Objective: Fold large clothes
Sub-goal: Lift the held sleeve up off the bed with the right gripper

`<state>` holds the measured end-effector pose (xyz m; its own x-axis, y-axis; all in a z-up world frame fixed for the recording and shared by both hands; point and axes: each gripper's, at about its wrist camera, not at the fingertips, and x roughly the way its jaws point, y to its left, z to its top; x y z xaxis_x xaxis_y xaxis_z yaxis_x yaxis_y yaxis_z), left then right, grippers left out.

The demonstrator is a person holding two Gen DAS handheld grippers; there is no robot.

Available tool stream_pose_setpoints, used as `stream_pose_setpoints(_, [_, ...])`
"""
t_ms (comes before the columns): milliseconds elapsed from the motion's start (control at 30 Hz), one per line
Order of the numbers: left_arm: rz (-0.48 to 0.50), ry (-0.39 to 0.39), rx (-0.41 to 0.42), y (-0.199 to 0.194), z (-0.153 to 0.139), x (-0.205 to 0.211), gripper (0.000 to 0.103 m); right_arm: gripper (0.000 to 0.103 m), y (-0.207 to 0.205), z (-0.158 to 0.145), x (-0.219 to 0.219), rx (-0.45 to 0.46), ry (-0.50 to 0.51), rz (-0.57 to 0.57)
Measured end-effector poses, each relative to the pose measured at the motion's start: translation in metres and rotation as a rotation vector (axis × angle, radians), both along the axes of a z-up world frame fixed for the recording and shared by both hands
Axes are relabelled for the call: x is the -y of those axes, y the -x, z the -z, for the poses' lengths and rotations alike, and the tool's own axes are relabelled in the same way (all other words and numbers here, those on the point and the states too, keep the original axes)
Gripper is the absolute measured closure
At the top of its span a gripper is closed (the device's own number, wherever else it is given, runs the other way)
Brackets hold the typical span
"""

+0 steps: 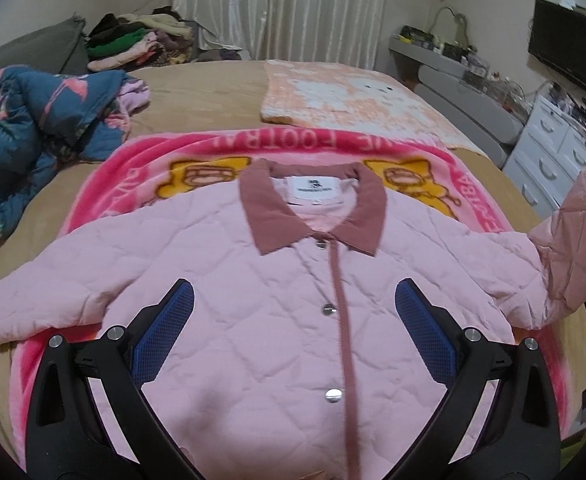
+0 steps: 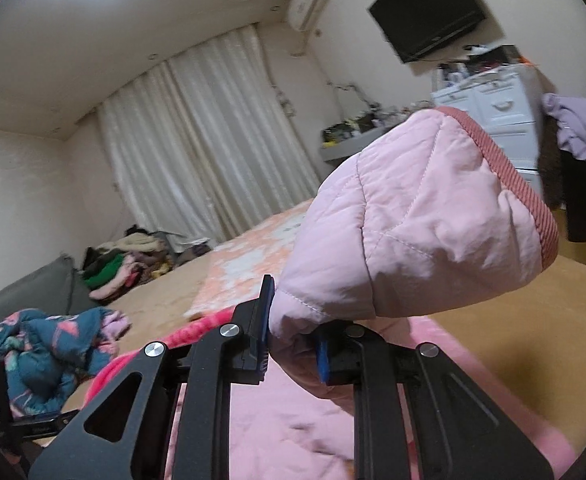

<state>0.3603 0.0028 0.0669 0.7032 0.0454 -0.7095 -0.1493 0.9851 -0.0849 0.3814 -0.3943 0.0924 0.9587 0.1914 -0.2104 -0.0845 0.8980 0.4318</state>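
Note:
A pink quilted jacket (image 1: 253, 280) with a darker pink collar (image 1: 313, 208) lies face up, snapped shut, on a bright pink blanket (image 1: 105, 200) on the bed. My left gripper (image 1: 293, 300) is open and empty, hovering over the jacket's chest. My right gripper (image 2: 293, 320) is shut on the jacket's right sleeve (image 2: 413, 220) near its ribbed cuff and holds it lifted off the bed. The lifted sleeve also shows at the right edge of the left wrist view (image 1: 573, 240). The left sleeve (image 1: 33, 304) lies flat and folded short.
A blue patterned quilt (image 1: 25, 128) is bunched at the left of the bed. A peach-and-white blanket (image 1: 353, 100) lies beyond the jacket. A pile of clothes (image 1: 141, 40) sits at the far left. A white dresser (image 1: 553, 152) stands to the right.

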Motion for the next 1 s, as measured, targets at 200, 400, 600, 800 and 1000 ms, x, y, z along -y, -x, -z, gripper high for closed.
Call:
stream_pose_setpoints(200, [-0.039, 0.034, -0.001, 0.004, 0.005, -0.028, 0.009, 0.087, 0.003, -0.009, -0.050, 0.035, 0.057, -0.085])
stream_pose_setpoints(400, [-0.047, 0.062, -0.006, 0.007, 0.012, -0.050, 0.009, 0.087, 0.005, -0.011, -0.087, 0.039, 0.102, -0.148])
stream_pose_setpoints(600, [-0.070, 0.103, -0.019, 0.017, 0.024, -0.076, 0.009, 0.087, 0.010, -0.004, -0.112, 0.031, 0.163, -0.159])
stream_pose_setpoints(800, [-0.064, 0.108, -0.026, 0.029, 0.034, -0.098, 0.009, 0.087, 0.005, 0.002, -0.142, -0.001, 0.202, -0.163])
stream_pose_setpoints(1000, [-0.043, 0.124, -0.005, 0.035, 0.038, -0.111, 0.009, 0.087, -0.002, 0.002, -0.183, -0.006, 0.263, -0.178])
